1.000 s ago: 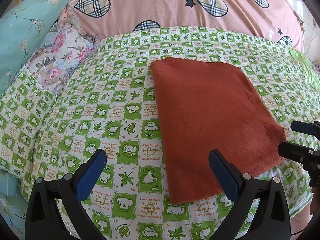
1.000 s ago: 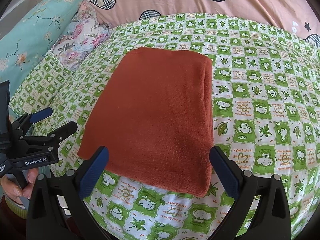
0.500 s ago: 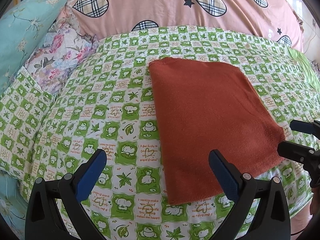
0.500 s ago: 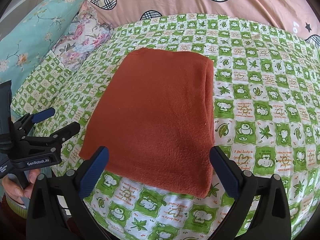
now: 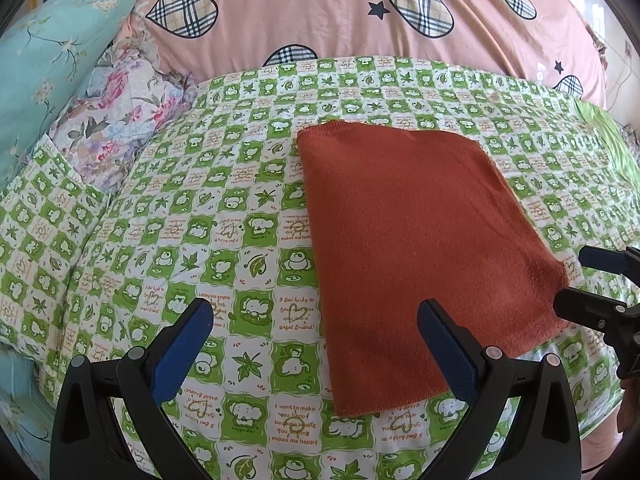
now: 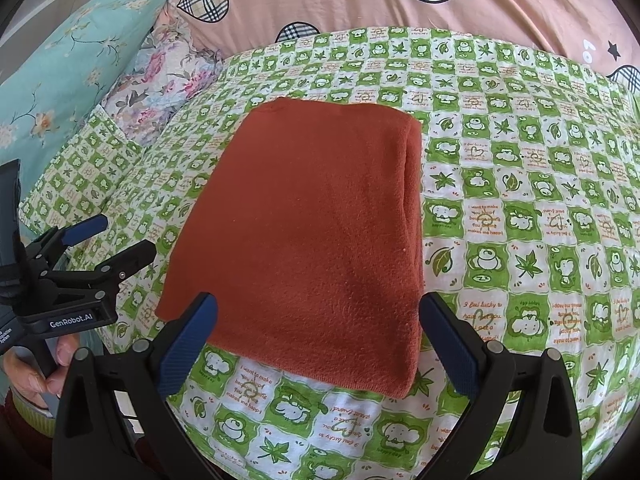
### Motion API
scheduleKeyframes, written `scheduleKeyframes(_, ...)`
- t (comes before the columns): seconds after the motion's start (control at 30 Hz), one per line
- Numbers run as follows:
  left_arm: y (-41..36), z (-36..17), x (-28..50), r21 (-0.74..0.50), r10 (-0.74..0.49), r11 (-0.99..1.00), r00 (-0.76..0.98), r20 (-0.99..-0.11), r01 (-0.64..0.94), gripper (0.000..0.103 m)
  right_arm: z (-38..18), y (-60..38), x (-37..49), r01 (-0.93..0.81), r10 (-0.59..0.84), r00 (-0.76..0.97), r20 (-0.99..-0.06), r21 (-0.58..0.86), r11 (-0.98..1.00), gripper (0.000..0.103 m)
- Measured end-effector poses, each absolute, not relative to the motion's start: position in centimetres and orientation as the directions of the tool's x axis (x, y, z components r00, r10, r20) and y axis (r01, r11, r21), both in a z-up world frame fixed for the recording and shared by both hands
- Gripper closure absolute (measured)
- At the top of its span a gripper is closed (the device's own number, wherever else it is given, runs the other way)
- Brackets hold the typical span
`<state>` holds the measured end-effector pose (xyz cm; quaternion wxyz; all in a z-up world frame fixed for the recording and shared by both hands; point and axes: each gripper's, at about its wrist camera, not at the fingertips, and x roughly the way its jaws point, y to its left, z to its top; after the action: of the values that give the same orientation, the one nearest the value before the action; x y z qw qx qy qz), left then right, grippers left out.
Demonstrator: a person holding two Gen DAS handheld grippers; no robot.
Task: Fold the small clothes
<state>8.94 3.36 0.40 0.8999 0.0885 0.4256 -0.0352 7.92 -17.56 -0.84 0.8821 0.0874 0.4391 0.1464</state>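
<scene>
Bed: my working surface, covered by a green-and-white checked sheet (image 5: 224, 248) printed with leaves and little animals; it fills most of both wrist views.

Pink quilt: a pink quilt with plaid hearts (image 5: 360, 12) is piled along the 12 o'clock edge of the bed in both views.

Teal pillow: a teal floral pillow (image 6: 68, 64) lies toward 10 o'clock, with a floral cloth in pink and grey (image 5: 124, 120) bunched just beside it.

Folded garment: the rust-orange folded garment (image 6: 316, 240) lies flat on the sheet as a neat rectangle. In my right wrist view it sits dead centre, running from 12 o'clock down to the space between my fingers, its thick folded edge along the 3 o'clock side. In my left wrist view it lies toward 3 o'clock of centre.

Right gripper: my right gripper (image 6: 318, 340) hangs over the near edge of the garment. Its jaws are spread wide with nothing between them; the blue pads stand at either near corner of the cloth.

Left gripper: my left gripper (image 5: 314, 342) hangs over the sheet by the garment's near left corner. Its jaws are also spread wide and grip nothing; from the right wrist view it shows at 9 o'clock.
</scene>
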Motion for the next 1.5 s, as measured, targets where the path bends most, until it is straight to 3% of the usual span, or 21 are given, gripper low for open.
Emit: scheduleKeyframes(1.5,2.6,2.1,11.6,0.186,0.055,0.972,0.636,-0.77,0.141,0.001,0.4,-19.1,11.6,-0.175,0.341,0.548,-0.764,0.293,0.94,0.002)
